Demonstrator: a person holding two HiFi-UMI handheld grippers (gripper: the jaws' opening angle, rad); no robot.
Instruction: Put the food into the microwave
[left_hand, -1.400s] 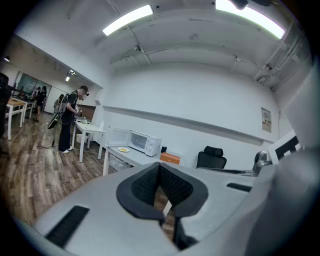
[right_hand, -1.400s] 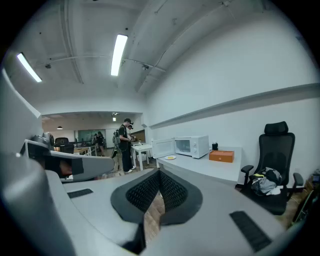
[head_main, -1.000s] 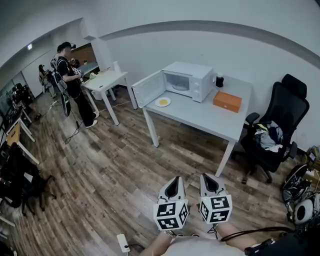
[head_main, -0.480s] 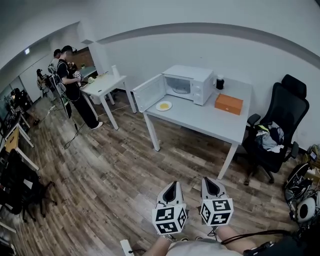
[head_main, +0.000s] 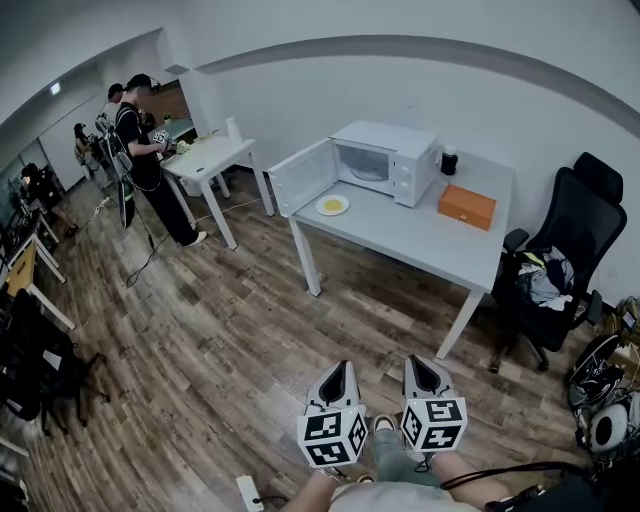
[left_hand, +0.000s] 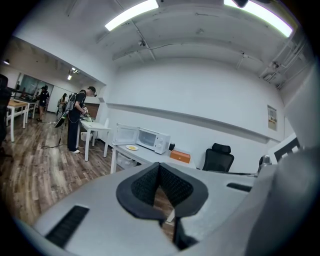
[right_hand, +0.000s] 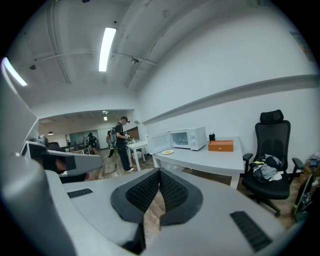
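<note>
Hovering low at the bottom of the head view, the left gripper (head_main: 340, 369) and the right gripper (head_main: 418, 363) sit side by side above the wood floor (head_main: 220, 340), marker cubes facing up at the camera, and both are well apart from the action across the room. Check the left gripper view: the two dark ribbed pads meet at their tips, nothing between them, jaws closed on air. Same story in the right gripper view, pads pressed together at the front and holding nothing. Now, over on the white table (head_main: 420, 238), there's the plate of food (head_main: 332, 205), a small white plate with something yellow on it (too small to say what), resting on the tabletop just in front of the microwave (head_main: 388, 160). The microwave door (head_main: 300, 177) is swung wide open to the left, the cavity showing, and the plate lies outside it, beside that door. Further right on the same table sit an orange box (head_main: 467, 206) and a dark cup (head_main: 449, 161) by the wall. A black office chair (head_main: 560, 250) stands at the table's right end. Off to the left, a person (head_main: 145, 160) stands at a second white table (head_main: 212, 155).
</note>
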